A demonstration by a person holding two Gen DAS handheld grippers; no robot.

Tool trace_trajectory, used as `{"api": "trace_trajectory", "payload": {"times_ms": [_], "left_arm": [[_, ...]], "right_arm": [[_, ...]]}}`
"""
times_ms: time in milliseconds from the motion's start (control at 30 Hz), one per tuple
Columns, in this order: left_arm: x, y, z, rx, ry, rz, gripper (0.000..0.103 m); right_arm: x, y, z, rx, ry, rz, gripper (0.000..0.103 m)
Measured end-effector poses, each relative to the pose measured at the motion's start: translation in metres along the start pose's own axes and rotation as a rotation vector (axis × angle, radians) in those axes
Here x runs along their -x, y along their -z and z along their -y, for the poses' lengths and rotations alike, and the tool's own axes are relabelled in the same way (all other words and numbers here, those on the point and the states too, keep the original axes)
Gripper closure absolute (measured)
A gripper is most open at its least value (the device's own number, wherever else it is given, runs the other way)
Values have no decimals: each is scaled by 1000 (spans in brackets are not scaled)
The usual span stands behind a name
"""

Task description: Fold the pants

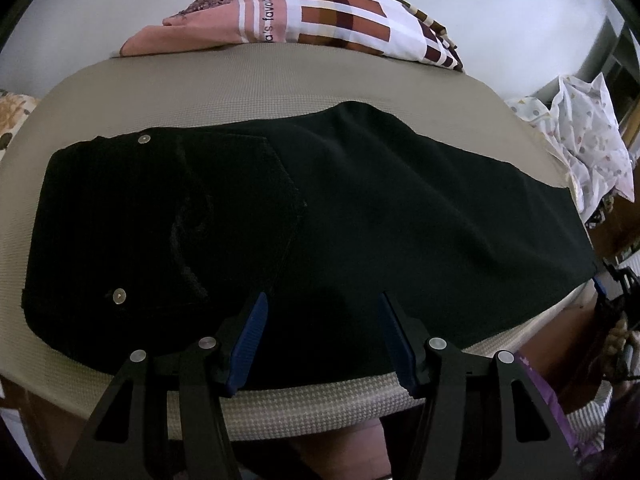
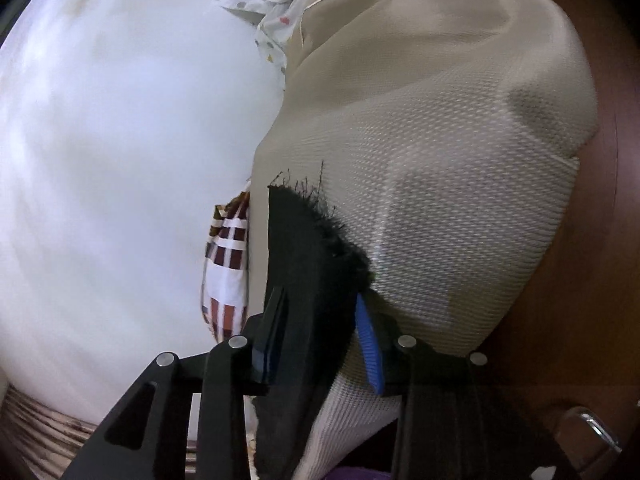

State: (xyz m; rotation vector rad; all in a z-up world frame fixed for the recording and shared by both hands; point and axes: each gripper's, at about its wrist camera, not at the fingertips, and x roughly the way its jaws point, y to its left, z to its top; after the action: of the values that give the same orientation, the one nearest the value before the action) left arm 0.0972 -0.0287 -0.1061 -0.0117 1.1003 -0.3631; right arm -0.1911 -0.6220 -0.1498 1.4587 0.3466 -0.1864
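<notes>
Black pants (image 1: 360, 200) lie flat along a beige textured padded surface (image 1: 240, 88), waist with two metal rivets at the left and legs running to the right. My left gripper (image 1: 323, 298) hovers open over the near edge of the pants, with nothing between its blue pads. In the right wrist view, the frayed black hem (image 2: 304, 240) lies between the fingers of my right gripper (image 2: 320, 296). Its jaws stand apart, and the right blue pad (image 2: 370, 344) is clear of the cloth, with the beige surface (image 2: 440, 140) beyond.
A patterned pink, brown and white bedding pile (image 1: 340, 12) sits at the back edge. A crumpled white spotted cloth (image 1: 580, 140) lies at the right end. Brown wood (image 2: 580, 320) borders the pad. A person's purple clothing (image 1: 540, 392) is close on the near right.
</notes>
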Motion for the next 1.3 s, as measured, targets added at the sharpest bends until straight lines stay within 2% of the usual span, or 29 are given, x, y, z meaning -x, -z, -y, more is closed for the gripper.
{"api": "trace_trajectory", "payload": {"times_ms": [33, 67, 100, 267, 367, 433, 467, 500, 533, 567, 667, 800, 933, 1067, 1133, 1300], "left_arm": [[0, 0, -1, 5, 0, 1, 44], [0, -1, -3, 9, 3, 0, 44], [0, -1, -4, 14, 6, 0, 44], [1, 0, -10, 29, 11, 2, 44], [1, 0, -13, 34, 15, 0, 44], [1, 0, -15, 36, 16, -1, 44], [1, 0, -16, 37, 17, -1, 44], [0, 1, -16, 37, 18, -1, 44], [0, 1, -16, 37, 16, -2, 44], [0, 1, -16, 36, 14, -3, 44], [3, 0, -17, 39, 12, 5, 44], [7, -1, -17, 20, -1, 26, 44], [9, 0, -16, -2, -20, 31, 44], [11, 0, -18, -7, -36, 46, 44], [13, 0, -20, 3, -45, 51, 35], [18, 1, -27, 25, -42, 75, 32]], "right_arm": [[-3, 1, -5, 22, 16, -4, 74], [-5, 2, -10, 47, 39, -6, 91], [-6, 3, -17, 79, 66, -11, 94], [-5, 6, -26, 126, 75, 13, 94], [-9, 3, -20, 104, 79, 4, 90], [-14, -1, -19, 94, 78, 4, 77], [-16, -2, -19, 91, 82, 6, 66], [-18, -4, -18, 83, 58, 10, 62], [-20, -5, -20, 83, 50, 13, 62], [-23, -6, -22, 98, 63, 12, 63], [-36, -7, -28, 137, 169, -26, 94], [-36, -5, -34, 161, 198, -16, 94], [-39, 2, -54, 174, 143, -29, 94], [-58, 20, -83, 222, 102, -86, 94], [-71, 34, -97, 251, 85, -126, 94], [-106, 68, -120, 310, 65, -225, 94]]}}
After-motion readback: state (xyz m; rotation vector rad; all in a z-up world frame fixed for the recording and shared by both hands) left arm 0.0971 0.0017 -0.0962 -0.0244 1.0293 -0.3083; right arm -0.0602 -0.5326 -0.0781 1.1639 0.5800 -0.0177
